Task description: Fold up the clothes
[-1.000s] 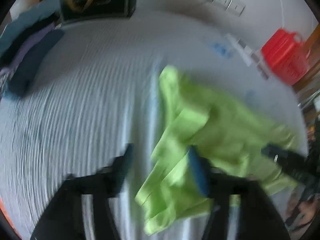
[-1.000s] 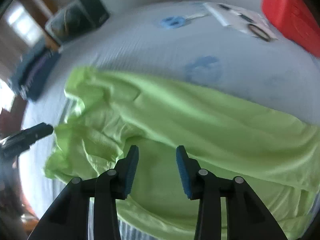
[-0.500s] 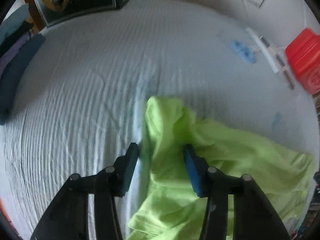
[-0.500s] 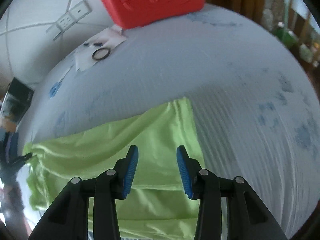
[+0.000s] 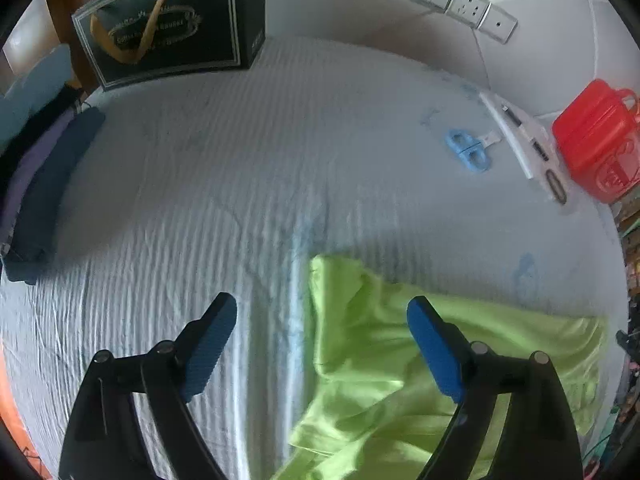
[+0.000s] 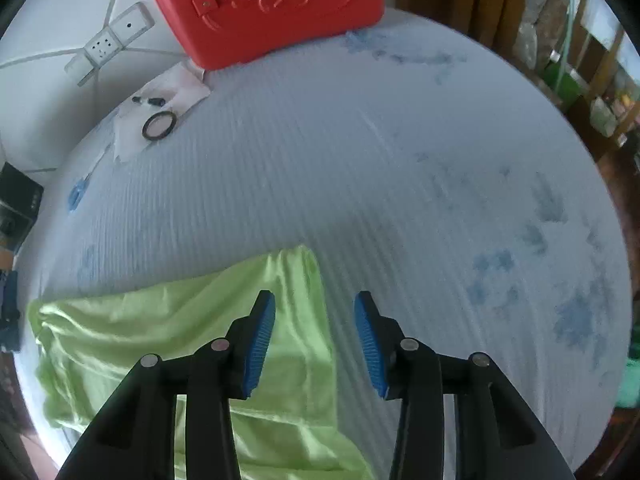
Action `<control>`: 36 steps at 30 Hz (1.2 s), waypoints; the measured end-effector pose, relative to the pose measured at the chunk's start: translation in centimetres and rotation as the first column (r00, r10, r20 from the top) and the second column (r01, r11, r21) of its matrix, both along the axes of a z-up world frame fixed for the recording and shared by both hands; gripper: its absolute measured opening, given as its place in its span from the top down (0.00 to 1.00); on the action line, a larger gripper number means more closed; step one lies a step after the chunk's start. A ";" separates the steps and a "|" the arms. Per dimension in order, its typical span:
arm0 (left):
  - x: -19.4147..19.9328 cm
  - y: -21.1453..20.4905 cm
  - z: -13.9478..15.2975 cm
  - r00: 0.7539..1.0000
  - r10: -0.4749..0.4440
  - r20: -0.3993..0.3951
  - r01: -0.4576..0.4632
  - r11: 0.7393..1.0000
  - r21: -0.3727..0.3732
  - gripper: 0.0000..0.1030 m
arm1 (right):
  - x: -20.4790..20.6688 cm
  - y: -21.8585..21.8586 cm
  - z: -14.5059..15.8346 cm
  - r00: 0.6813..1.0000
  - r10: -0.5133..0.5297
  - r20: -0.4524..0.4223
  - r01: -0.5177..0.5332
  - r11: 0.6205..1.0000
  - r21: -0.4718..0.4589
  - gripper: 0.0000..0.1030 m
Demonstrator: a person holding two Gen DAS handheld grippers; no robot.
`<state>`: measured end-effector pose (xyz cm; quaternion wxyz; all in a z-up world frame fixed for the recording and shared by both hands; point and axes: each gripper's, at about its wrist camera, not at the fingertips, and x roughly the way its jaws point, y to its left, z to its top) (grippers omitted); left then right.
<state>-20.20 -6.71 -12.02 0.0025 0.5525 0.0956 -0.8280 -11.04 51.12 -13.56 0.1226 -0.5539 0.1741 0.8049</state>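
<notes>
A lime green garment (image 5: 384,364) lies spread and creased on the pale blue striped sheet (image 5: 224,184). In the left wrist view my left gripper (image 5: 320,344) is wide open and empty, over the garment's left corner. In the right wrist view the garment (image 6: 168,332) fills the lower left, and my right gripper (image 6: 314,340) is open and empty, straddling its right edge near the far right corner. I cannot tell whether either gripper touches the cloth.
A red plastic case (image 6: 264,4) stands at the back by the wall. Blue scissors (image 5: 468,150), a white paper with a black ring (image 6: 159,125) and a dark gift bag (image 5: 168,24) lie at the back. Folded dark clothes (image 5: 44,184) are stacked at the left edge.
Both grippers moved outward from the middle of the garment to its opposite ends. The left jaws opened wider. The garment now lies more spread out.
</notes>
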 end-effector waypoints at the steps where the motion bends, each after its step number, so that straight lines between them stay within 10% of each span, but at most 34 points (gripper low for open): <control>1: 0.0 0.3 0.3 1.000 -0.012 -0.006 0.012 1.000 0.013 0.15 | 0.2 -0.2 0.2 1.000 0.013 -0.006 -0.013 1.000 -0.013 0.60; 10: 4.0 3.5 -1.5 0.999 -0.024 0.027 0.026 0.998 -0.061 0.14 | 3.5 -0.5 0.5 0.990 0.143 0.000 -0.143 0.989 -0.019 0.60; 26: 14.5 7.8 -1.8 0.989 0.137 0.056 -0.138 0.990 0.016 0.00 | 3.1 -1.1 -0.1 0.932 0.361 -0.038 -0.362 0.931 -0.047 0.51; 30: 17.7 15.7 -1.6 0.973 0.228 0.014 -0.229 0.973 0.029 0.00 | 0.6 -0.6 -0.5 0.835 0.548 -0.055 -0.549 0.836 -0.002 0.51; 36: 22.6 29.5 -3.6 0.899 0.436 0.044 -0.438 0.896 0.077 0.00 | -1.7 1.6 -1.7 0.546 0.831 -0.112 -0.831 0.553 0.057 0.51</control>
